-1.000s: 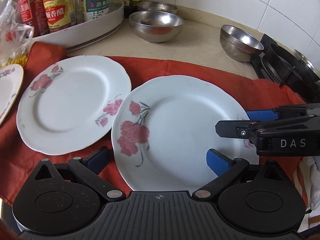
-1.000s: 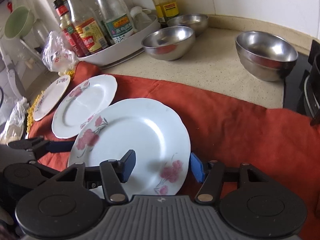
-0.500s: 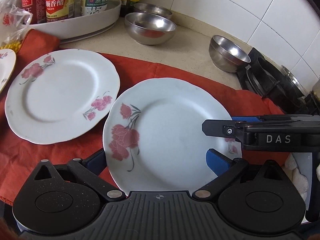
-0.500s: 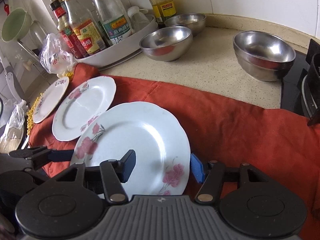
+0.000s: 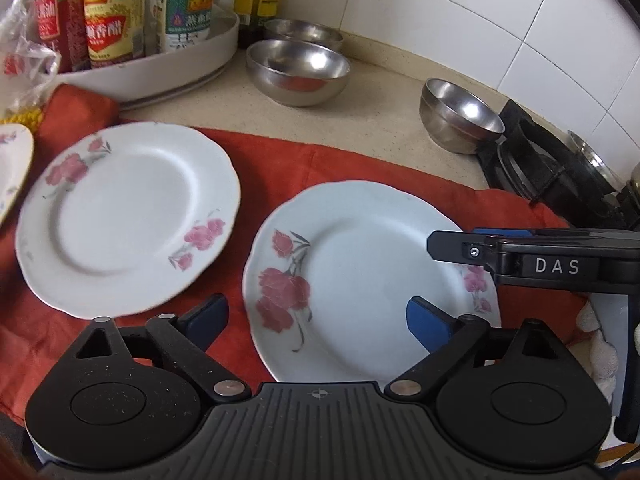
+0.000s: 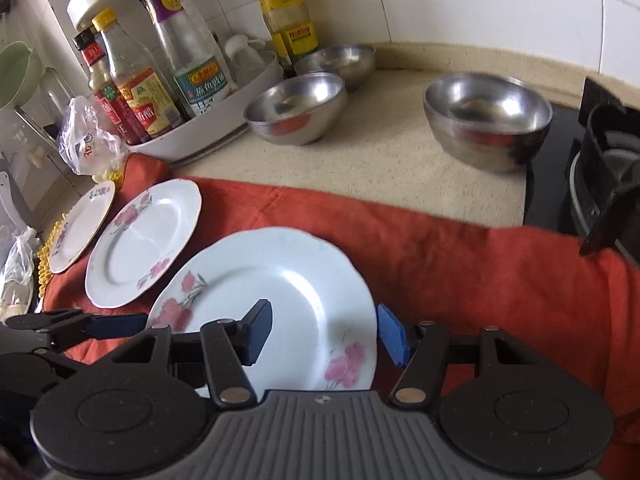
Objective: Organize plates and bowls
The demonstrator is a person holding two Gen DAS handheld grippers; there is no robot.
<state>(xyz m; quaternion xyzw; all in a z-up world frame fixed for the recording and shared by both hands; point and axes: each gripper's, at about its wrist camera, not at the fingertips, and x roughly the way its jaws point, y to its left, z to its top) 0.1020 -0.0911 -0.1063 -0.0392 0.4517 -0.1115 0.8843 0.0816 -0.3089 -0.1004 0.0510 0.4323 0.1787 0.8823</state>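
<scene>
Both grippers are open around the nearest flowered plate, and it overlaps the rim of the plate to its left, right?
Not quite: the nearest plate lies apart from the second plate, with red cloth showing between them in the left wrist view. The left gripper and right gripper are open around it.

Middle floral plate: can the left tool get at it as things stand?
Probably yes. The middle plate lies flat on the red cloth, uncovered, just ahead-left of the open left tool, which now straddles the near plate.
</scene>
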